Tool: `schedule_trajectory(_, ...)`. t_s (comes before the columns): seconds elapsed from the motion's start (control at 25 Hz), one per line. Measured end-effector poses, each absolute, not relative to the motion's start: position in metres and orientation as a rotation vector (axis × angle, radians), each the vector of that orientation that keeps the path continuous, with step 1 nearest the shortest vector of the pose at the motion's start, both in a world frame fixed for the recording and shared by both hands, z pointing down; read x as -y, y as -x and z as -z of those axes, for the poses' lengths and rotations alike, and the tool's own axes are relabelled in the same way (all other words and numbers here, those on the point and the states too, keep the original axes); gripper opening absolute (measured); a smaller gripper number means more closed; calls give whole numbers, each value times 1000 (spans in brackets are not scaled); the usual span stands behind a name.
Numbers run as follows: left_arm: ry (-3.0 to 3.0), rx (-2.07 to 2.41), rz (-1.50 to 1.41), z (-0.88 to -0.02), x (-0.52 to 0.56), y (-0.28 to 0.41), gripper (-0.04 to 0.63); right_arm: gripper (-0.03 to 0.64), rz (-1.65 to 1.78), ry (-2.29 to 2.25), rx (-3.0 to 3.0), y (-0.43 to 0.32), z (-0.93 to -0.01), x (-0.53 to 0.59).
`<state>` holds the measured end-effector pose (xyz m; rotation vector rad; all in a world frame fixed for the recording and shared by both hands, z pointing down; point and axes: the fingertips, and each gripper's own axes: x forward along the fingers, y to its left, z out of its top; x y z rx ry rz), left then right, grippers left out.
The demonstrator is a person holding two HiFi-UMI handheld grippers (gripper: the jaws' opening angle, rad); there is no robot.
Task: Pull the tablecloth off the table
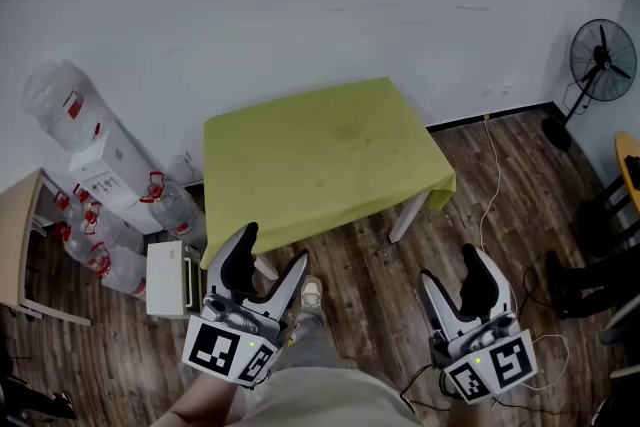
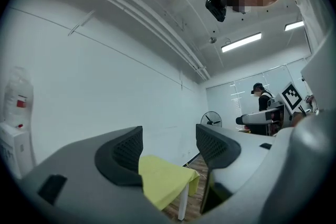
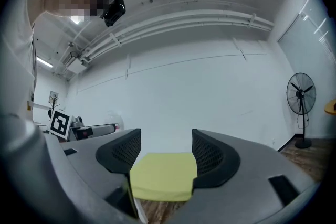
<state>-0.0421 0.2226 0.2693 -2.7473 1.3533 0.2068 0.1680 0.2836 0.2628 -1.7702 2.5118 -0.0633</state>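
Observation:
A yellow-green tablecloth (image 1: 320, 155) covers a small table against the white wall and hangs over its near edge; one white table leg (image 1: 405, 215) shows at the right. My left gripper (image 1: 273, 250) hovers just short of the cloth's near left corner, open, nothing between its jaws. My right gripper (image 1: 450, 267) stands open over the wood floor, right of the table and apart from it. In the left gripper view the tablecloth (image 2: 163, 181) shows beyond the open left gripper (image 2: 168, 144). In the right gripper view the tablecloth (image 3: 163, 176) sits framed by the open right gripper (image 3: 165, 147).
A water dispenser (image 1: 105, 165) and several water bottles (image 1: 110, 245) stand left of the table, with a white box (image 1: 170, 277) beside them. A fan (image 1: 600, 60) stands at the right wall and a cable (image 1: 495, 175) trails over the floor. A wooden desk (image 1: 20, 235) is at far left.

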Motion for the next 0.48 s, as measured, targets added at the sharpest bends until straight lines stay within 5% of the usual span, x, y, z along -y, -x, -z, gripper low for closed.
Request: schedule_trajectory(0.48,2836,-1444,-103,-309,-57,56,314,311,159,1809,-2573,-164,-289,-119)
